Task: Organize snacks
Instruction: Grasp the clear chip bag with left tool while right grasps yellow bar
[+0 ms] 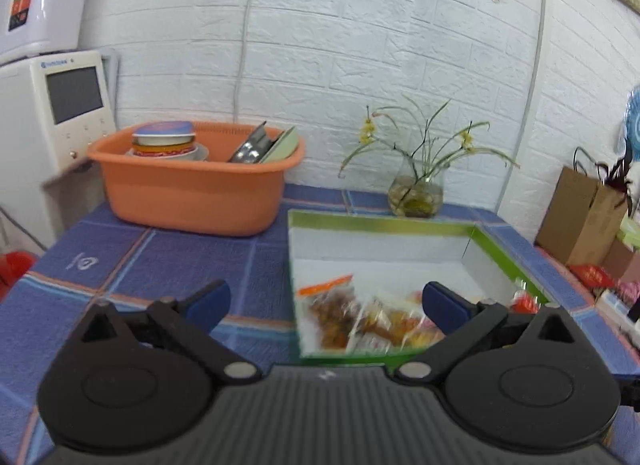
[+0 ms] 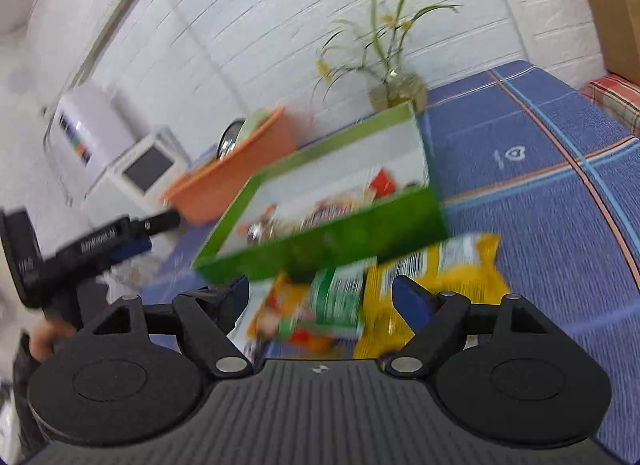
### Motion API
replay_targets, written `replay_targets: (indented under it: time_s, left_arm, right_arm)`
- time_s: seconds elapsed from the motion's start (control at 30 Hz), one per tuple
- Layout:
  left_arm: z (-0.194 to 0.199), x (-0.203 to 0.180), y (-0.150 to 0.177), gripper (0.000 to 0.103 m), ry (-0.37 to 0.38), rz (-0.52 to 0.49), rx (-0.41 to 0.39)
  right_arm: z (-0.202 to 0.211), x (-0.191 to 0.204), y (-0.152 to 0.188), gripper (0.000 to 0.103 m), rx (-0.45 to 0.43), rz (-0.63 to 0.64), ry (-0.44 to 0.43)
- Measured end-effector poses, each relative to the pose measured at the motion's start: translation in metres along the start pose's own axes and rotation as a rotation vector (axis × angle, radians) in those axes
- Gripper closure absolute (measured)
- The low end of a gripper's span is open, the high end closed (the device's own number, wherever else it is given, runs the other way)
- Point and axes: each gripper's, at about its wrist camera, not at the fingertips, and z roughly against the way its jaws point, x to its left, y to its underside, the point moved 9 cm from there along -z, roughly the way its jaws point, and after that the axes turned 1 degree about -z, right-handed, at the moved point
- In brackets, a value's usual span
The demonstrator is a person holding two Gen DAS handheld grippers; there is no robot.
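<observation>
A shallow box (image 1: 380,219) with a green rim and white inside lies on the blue checked tablecloth (image 1: 160,261). Several snack packets (image 1: 360,317) lie at its near end. My left gripper (image 1: 326,307) is open just above the box's near left corner, with nothing between its fingers. In the right wrist view, a yellow packet (image 2: 452,265), a green and white packet (image 2: 336,297) and an orange packet (image 2: 272,317) lie on the cloth in front of the box's green wall (image 2: 340,241). My right gripper (image 2: 324,299) hangs open over these packets, pads apart from them. The left gripper (image 2: 152,231) shows at the left, held by a hand (image 2: 44,337).
An orange basin (image 1: 192,193) with dishes stands behind the box to the left. A glass vase (image 1: 416,193) with a plant is by the white brick wall. A white appliance (image 1: 60,113) stands at the far left, a brown bag (image 1: 580,217) and boxes at the right.
</observation>
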Motion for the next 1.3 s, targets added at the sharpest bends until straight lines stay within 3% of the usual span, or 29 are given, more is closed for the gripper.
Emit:
replay_targets:
  time_s: [0.1, 0.27, 0.47, 0.63, 0.7, 0.73, 0.77, 0.87, 1.03, 1.2, 1.3]
  left_arm:
    - [0.035, 0.008, 0.023, 0.001, -0.044, -0.060, -0.021]
    - [0.063, 0.017, 0.066, 0.001, -0.044, -0.044, 0.005]
    - [0.038, 0.004, 0.106, 0.001, -0.031, -0.181, 0.125]
    - [0.016, 0.006, 0.129, 0.001, -0.023, -0.197, 0.203]
    - [0.017, 0.007, 0.131, 0.011, -0.005, -0.173, 0.197]
    - [0.018, 0.006, 0.131, 0.017, 0.013, -0.164, 0.195]
    - [0.020, 0.005, 0.131, 0.028, 0.013, -0.166, 0.187]
    - [0.027, 0.001, 0.131, 0.041, 0.009, -0.159, 0.186]
    - [0.055, 0.001, 0.133, 0.042, 0.003, -0.160, 0.166]
    - [0.092, 0.005, 0.128, 0.042, 0.016, -0.084, 0.125]
    - [0.108, 0.002, 0.114, 0.042, 0.034, -0.056, 0.079]
  right_arm:
    - [0.011, 0.015, 0.021, 0.000, 0.005, 0.076, 0.006]
    - [0.015, 0.033, 0.044, 0.000, 0.004, 0.197, 0.039]
    - [0.000, 0.042, 0.058, 0.000, 0.047, 0.293, 0.107]
    - [-0.018, 0.031, 0.072, 0.000, 0.131, 0.316, 0.172]
    - [-0.021, 0.024, 0.076, 0.000, 0.142, 0.304, 0.165]
    - [-0.019, 0.023, 0.076, 0.006, 0.116, 0.313, 0.163]
    - [-0.018, 0.022, 0.077, 0.024, 0.117, 0.315, 0.158]
    - [-0.013, 0.022, 0.076, 0.029, 0.113, 0.324, 0.161]
    - [0.006, 0.026, 0.073, 0.030, 0.067, 0.306, 0.124]
    - [0.021, 0.037, 0.065, 0.030, 0.016, 0.293, 0.087]
    - [0.023, 0.049, 0.064, 0.030, 0.011, 0.272, 0.023]
